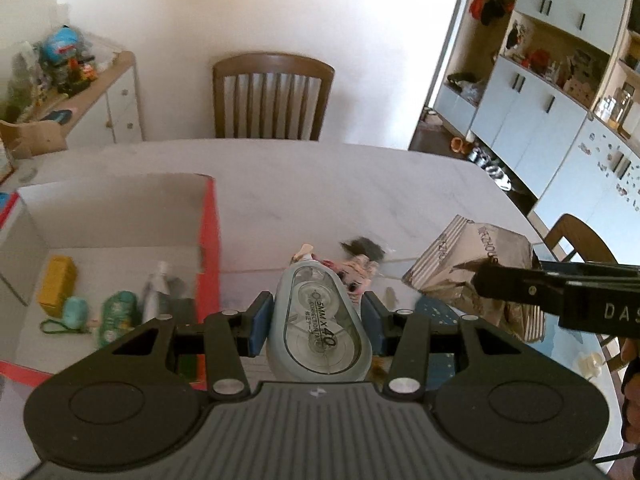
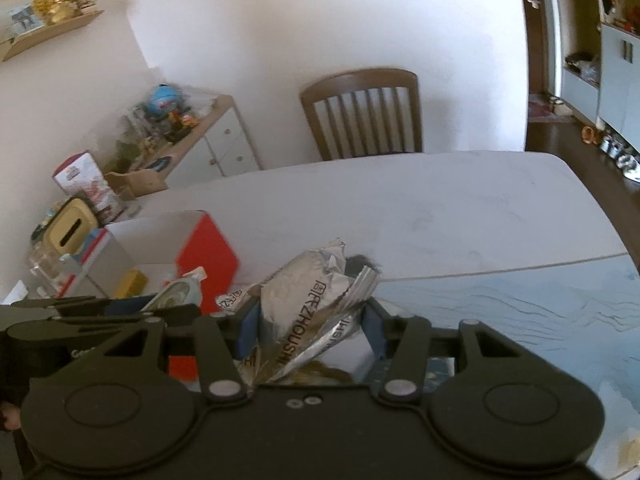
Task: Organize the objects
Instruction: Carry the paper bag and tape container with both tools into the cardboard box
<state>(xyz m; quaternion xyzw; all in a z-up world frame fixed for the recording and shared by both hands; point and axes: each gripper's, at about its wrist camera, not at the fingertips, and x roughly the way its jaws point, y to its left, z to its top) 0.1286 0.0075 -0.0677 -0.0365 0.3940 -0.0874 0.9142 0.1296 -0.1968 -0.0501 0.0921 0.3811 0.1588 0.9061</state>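
Note:
My left gripper [image 1: 316, 322] is shut on a grey correction-tape dispenser [image 1: 318, 320] with two clear reels, held above the table just right of the open red-and-white box [image 1: 208, 240]. Inside the box lie a yellow block [image 1: 58, 284], a teal pouch [image 1: 76, 312], a green packet [image 1: 116, 316] and a small white bottle [image 1: 156, 292]. My right gripper [image 2: 312, 332] is shut on a crumpled silver snack packet [image 2: 316, 304] with dark lettering; the same packet [image 1: 468, 260] shows at the right of the left wrist view. A small doll with dark hair [image 1: 360, 264] lies on the table beyond the dispenser.
The pale marble table [image 1: 360, 188] runs back to a wooden chair [image 1: 272, 96]. A blue patterned mat [image 2: 520, 320] covers its near right part. A cluttered sideboard [image 1: 100, 92] stands at the left wall and cabinets [image 1: 540, 100] at the right. A yellow tissue box [image 2: 72, 228] sits beside the box.

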